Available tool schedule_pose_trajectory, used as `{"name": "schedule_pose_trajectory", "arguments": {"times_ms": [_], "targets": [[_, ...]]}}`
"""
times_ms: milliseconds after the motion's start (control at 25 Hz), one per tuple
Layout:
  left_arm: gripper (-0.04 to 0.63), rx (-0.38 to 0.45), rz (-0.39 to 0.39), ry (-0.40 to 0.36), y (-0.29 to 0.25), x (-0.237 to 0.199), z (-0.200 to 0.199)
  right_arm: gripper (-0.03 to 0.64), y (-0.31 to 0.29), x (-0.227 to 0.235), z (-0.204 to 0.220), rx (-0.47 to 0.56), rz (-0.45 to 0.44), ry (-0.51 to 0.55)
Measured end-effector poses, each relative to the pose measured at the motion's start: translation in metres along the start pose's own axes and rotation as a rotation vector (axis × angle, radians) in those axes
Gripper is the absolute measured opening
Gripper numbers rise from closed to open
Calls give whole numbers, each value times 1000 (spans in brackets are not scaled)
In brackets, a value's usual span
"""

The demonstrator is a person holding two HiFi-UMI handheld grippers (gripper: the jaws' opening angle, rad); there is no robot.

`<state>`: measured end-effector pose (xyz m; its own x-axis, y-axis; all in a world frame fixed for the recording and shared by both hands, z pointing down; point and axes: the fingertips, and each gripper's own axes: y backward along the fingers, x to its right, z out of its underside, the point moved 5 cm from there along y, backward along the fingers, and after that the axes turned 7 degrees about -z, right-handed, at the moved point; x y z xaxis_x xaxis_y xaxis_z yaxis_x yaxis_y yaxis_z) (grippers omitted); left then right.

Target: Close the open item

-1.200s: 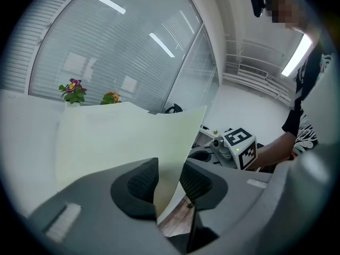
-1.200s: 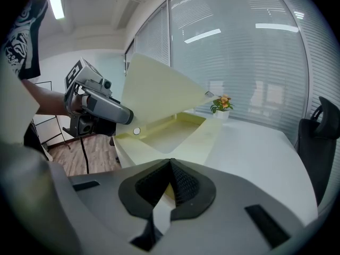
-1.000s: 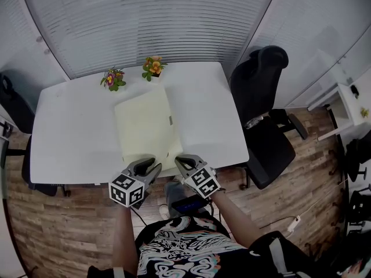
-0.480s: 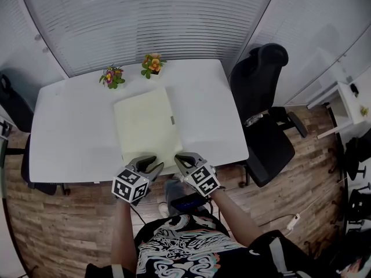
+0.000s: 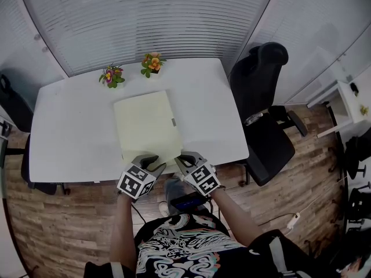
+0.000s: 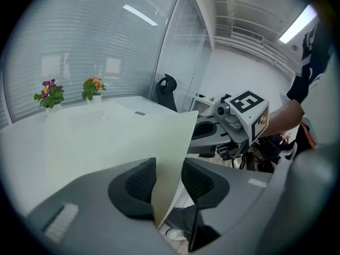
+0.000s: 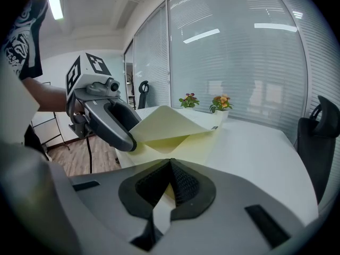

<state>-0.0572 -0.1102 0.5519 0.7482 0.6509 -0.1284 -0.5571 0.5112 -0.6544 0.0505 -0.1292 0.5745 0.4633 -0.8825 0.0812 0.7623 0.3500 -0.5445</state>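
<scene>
A pale yellow folder (image 5: 148, 126) lies on the white table (image 5: 69, 132), its near edge at the table's front. Its top cover (image 6: 106, 142) is lifted a little at the near corner. My left gripper (image 5: 152, 162) has that corner between its jaws, which are opening; in the left gripper view a gap shows between the sheet and the right pad (image 6: 197, 180). My right gripper (image 5: 182, 160) is beside it, shut on the folder's lower sheet (image 7: 175, 124) at the near edge. Each gripper view shows the other gripper close by: the right gripper (image 6: 234, 121), the left gripper (image 7: 114, 124).
Two small flower pots (image 5: 112, 77) (image 5: 153, 65) stand at the table's far edge. A black office chair (image 5: 261, 97) is at the table's right side, another chair (image 5: 11, 103) at its left. Blinds cover the glass wall behind.
The left gripper has moved a little right and closer to the table's edge. The folder's cover has come down flatter. The right gripper has hardly moved.
</scene>
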Motion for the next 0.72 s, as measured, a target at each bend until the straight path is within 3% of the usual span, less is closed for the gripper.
{"name": "schedule_pose_trajectory", "arguments": {"times_ms": [720], "targets": [[172,-151,70,-68,-12,4,2,2,1,0,2,-9,8,-14]]}}
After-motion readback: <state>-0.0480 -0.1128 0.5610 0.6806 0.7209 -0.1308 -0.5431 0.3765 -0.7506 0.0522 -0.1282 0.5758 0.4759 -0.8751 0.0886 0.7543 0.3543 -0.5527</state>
